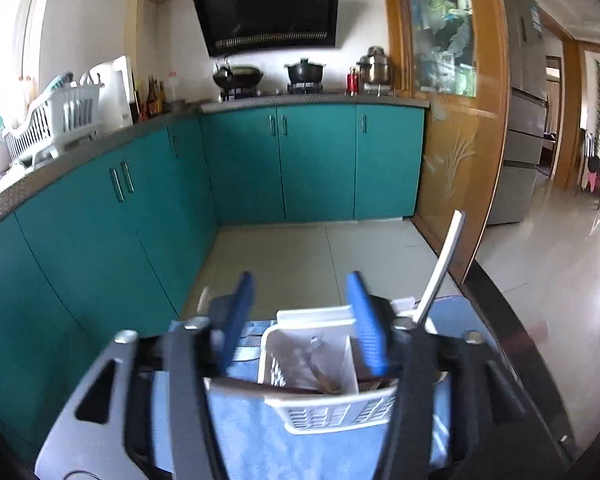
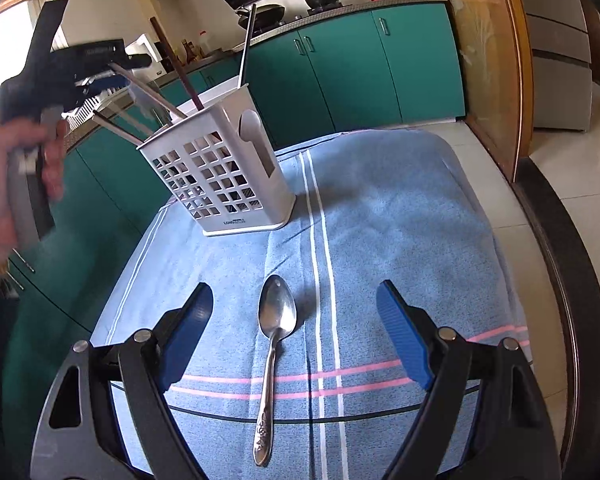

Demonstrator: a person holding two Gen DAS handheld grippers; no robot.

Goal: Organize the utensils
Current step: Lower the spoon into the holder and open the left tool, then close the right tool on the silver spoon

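Here, the embossed steel spoon (image 2: pixel 276 344) lies bowl-up.

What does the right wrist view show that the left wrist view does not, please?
Only the right wrist view shows the spoon lying on the towel between the open right claw, and the hand holding the left claw. Only the left wrist view looks down into the caddy's compartments, past the open left claw. Both show the white utensil caddy and blue towel.
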